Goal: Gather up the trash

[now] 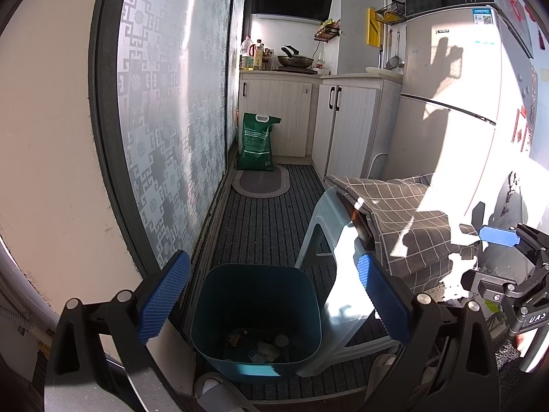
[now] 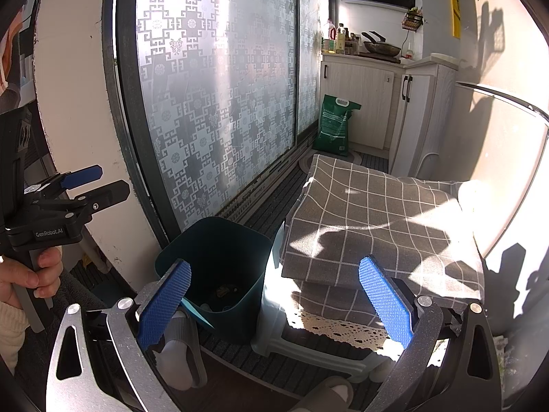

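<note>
left gripper (image 1: pixel 272 300) apart, "GenRobot.AI" | right gripper (image 2: pixel 274 305) apart | bin (image 1: pixel 255 319) holds scraps

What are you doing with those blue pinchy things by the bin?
A person holds a gripper in each hand, collecting trash. Both the left gripper and the right gripper are open and empty, hovering by the dark teal trash bin on the floor. The bin already has a few scraps at its bottom, beside a stool under a checked cloth.
</note>
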The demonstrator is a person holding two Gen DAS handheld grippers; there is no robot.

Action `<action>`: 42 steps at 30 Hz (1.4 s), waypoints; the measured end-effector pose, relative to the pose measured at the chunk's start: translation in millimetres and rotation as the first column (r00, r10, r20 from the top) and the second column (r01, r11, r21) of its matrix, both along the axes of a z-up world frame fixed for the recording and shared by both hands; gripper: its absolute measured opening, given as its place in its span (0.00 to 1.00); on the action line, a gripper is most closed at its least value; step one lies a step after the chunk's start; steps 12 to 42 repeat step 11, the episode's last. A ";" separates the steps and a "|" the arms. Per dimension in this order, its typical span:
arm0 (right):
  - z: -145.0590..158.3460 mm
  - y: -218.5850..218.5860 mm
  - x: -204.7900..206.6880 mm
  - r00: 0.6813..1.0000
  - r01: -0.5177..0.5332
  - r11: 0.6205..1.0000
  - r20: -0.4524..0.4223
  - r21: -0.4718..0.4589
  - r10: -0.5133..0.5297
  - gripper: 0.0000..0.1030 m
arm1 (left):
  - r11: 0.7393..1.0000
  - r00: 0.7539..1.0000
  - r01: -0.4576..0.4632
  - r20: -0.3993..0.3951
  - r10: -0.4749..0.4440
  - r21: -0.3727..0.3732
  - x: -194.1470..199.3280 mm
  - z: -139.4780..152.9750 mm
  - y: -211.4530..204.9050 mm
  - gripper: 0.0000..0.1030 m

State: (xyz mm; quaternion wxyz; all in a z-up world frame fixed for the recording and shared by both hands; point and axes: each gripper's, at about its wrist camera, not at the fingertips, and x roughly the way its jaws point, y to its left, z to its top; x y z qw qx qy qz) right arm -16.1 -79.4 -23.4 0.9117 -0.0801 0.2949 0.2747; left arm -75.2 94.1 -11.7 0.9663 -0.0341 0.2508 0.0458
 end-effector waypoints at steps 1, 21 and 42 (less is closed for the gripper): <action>0.1 0.0 0.0 1.000 0.000 1.000 0.000 0.000 0.000 0.97 | 1.000 1.000 0.000 0.000 0.000 -0.002 0.0 -0.4 1.1 0.97; -0.3 -0.8 0.0 1.000 0.000 1.000 -0.001 -0.001 0.000 0.97 | 1.000 1.000 -0.005 0.001 0.005 -0.003 0.6 0.7 4.2 0.97; -0.3 -0.8 0.0 1.000 0.000 1.000 -0.001 -0.001 0.000 0.97 | 1.000 1.000 -0.005 0.001 0.005 -0.003 0.6 0.7 4.2 0.97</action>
